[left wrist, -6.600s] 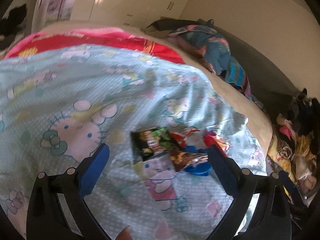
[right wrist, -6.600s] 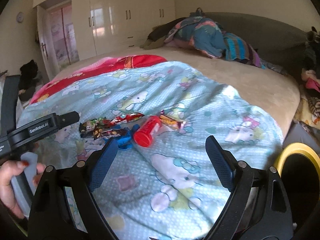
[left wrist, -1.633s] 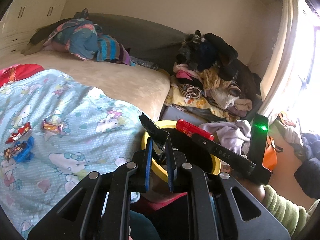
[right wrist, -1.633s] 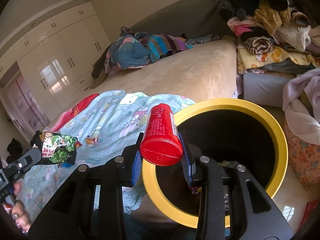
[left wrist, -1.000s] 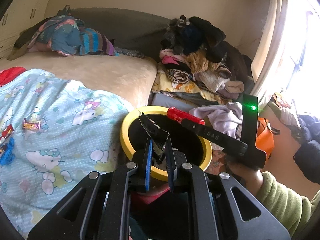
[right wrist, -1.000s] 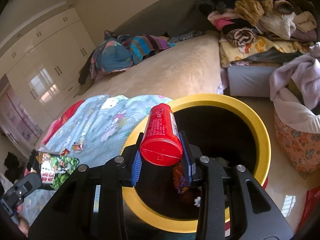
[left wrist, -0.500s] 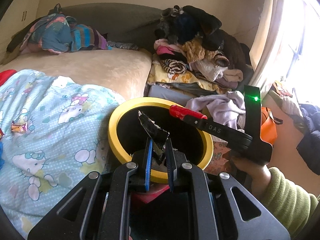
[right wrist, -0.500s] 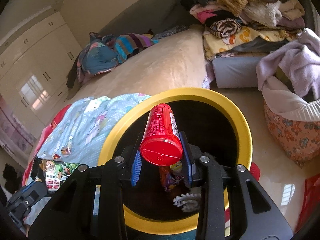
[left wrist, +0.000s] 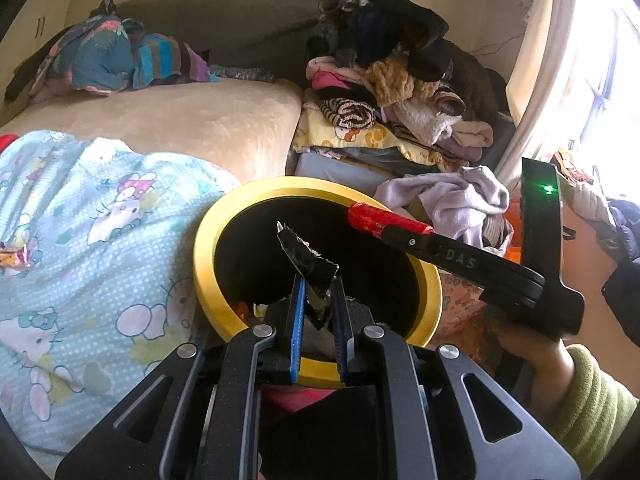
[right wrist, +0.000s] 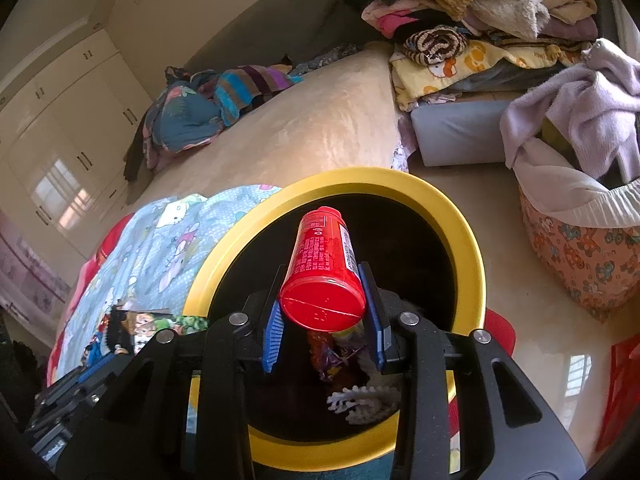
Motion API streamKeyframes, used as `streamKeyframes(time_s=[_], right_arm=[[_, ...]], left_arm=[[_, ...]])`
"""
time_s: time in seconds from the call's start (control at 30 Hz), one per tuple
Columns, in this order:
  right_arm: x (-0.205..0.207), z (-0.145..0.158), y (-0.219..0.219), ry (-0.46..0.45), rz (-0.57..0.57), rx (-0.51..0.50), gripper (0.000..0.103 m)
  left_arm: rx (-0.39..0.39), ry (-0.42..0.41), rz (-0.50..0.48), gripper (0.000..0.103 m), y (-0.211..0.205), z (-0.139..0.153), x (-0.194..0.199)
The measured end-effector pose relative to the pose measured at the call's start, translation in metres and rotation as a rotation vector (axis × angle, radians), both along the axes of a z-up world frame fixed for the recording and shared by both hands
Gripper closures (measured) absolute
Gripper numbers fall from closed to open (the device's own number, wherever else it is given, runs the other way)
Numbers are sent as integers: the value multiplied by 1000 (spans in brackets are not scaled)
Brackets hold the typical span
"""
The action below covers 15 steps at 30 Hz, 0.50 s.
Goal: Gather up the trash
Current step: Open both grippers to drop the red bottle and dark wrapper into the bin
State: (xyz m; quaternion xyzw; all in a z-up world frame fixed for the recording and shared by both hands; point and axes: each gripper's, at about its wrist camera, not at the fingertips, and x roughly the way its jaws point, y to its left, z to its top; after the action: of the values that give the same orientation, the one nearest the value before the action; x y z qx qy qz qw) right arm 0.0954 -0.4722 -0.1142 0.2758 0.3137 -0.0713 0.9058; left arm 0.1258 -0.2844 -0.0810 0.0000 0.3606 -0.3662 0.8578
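A yellow-rimmed black trash bin [left wrist: 208, 252] stands on the floor beside the bed; it also shows in the right wrist view [right wrist: 472, 248]. My left gripper [left wrist: 318, 296] is shut on a dark snack wrapper [left wrist: 304, 258] and holds it over the bin's opening. My right gripper [right wrist: 324, 300] is shut on a red plastic bottle [right wrist: 322, 268], also above the opening; the bottle shows in the left wrist view [left wrist: 380, 220] too. The wrapper's printed side shows at lower left in the right wrist view [right wrist: 148, 332]. Wrappers and a white brush-like item [right wrist: 360, 396] lie inside the bin.
A blue cartoon-print blanket [left wrist: 80, 240] covers the bed to the left, with a small wrapper [left wrist: 14, 258] on it. A clothes pile [left wrist: 392, 100] and a patterned laundry basket [right wrist: 580, 256] stand to the right. The floor [right wrist: 540, 340] is glossy.
Both grippers have moved further over the bin with their loads; the bin now fills more of each view. Both stay shut on their items.
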Motion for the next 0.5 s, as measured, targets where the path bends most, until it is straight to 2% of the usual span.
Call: streamKeyframes(time_s=[0.13, 0.17, 0.2, 0.23, 0.27, 0.33, 0.4, 0.5], right_arm=[[0, -2, -2, 1, 4, 9, 75], [0, -3, -3, 2, -5, 12, 74], [0, -3, -5, 2, -11, 18, 69], [-1, -4, -6, 2, -17, 24, 62], [-1, -3, -8, 2, -25, 26, 60], [-3, -3, -9, 2, -41, 18, 55], [-4, -2, -10, 2, -49, 16, 54], [-5, -2, -9, 2, -65, 20, 44]], left_arm=[[-5, 18, -12, 89, -8, -7, 7], [-5, 24, -10, 79, -9, -8, 10], [-2, 26, 1, 73, -10, -9, 13], [-5, 28, 17, 58, -10, -10, 16], [-11, 32, 26, 48, -8, -10, 18], [-25, 40, 39, 42, -5, -10, 19], [-14, 24, 51, 31, -1, -8, 16], [-23, 24, 65, 20, 6, -4, 15]])
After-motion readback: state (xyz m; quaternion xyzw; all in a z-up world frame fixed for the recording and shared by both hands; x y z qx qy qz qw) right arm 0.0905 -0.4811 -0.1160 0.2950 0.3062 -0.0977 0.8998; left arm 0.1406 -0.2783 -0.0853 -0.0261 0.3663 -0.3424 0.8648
